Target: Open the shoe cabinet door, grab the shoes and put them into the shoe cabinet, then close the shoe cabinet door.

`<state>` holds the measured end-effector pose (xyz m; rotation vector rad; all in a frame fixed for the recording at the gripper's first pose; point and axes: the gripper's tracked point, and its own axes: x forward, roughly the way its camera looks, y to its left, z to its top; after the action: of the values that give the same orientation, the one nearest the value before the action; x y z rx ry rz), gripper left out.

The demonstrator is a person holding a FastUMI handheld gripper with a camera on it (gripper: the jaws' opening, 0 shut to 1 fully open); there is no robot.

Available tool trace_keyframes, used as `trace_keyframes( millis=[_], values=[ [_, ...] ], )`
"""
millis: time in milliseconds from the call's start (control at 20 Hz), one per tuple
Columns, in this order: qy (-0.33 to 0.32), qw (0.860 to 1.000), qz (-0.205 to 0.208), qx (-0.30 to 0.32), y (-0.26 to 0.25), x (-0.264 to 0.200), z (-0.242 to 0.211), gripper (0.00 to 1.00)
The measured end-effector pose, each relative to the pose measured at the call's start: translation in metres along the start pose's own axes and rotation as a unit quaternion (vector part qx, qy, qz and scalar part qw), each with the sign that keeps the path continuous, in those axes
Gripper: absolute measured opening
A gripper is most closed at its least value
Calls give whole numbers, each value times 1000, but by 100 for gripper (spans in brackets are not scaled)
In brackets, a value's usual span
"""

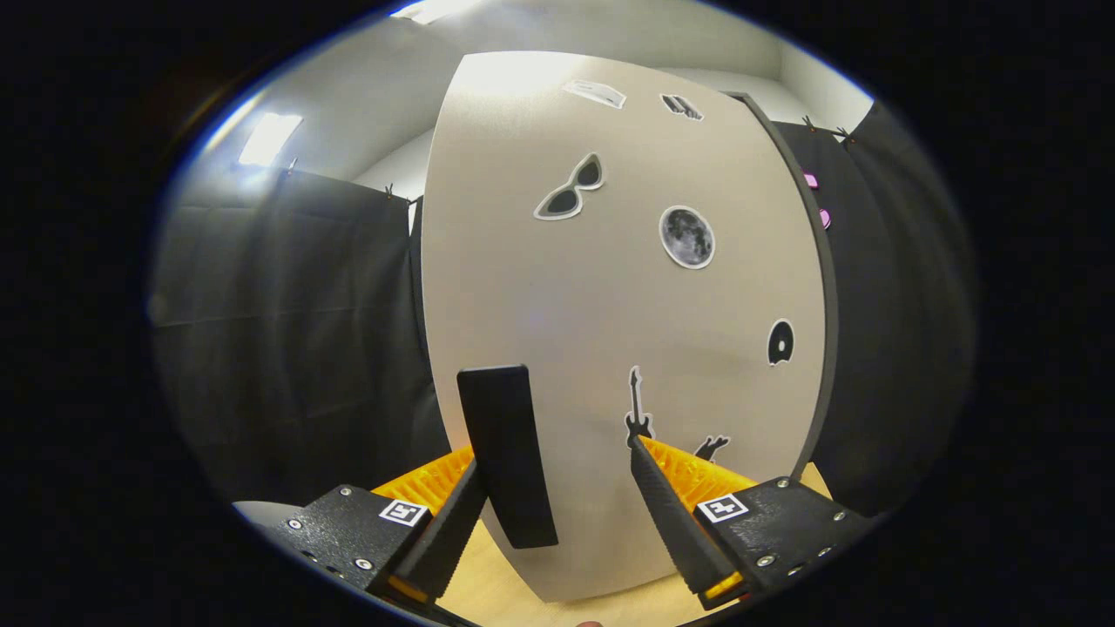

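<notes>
We find the gripper [557, 466] wide open, gripping nothing. The flat black rectangular handle [507, 453] stands between its fingers, beside the left one. It is mounted on the closed beige sticker-covered cabinet door [610, 313], directly ahead.

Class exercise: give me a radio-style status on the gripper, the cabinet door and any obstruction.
Gripper open, fingers straddling the door handle, not clamped. Shoe cabinet door close ahead, stickers on its face. Nothing between fingers and handle.

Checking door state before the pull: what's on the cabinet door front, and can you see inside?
On the door: a dark handle and stickers. Gripper open, the handle beside its left finger, not clamped. The door covers the inside, so contents cannot be seen.
</notes>
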<state>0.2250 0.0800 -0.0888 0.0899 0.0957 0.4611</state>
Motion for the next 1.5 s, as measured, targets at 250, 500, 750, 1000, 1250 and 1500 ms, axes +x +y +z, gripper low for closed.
trace_keyframes(
  millis=[250,500,750,1000,1250,1500],
  values=[
    [0,1000,-24,5,10,34,-2,97],
    [-3,998,-58,3,10,66,3,97],
    [-13,995,-94,6,11,75,3,97],
    [-23,992,-126,-4,9,86,5,96],
    [-29,988,-154,-9,5,96,4,96],
    [-29,984,-174,-21,4,101,2,96]
  ],
)
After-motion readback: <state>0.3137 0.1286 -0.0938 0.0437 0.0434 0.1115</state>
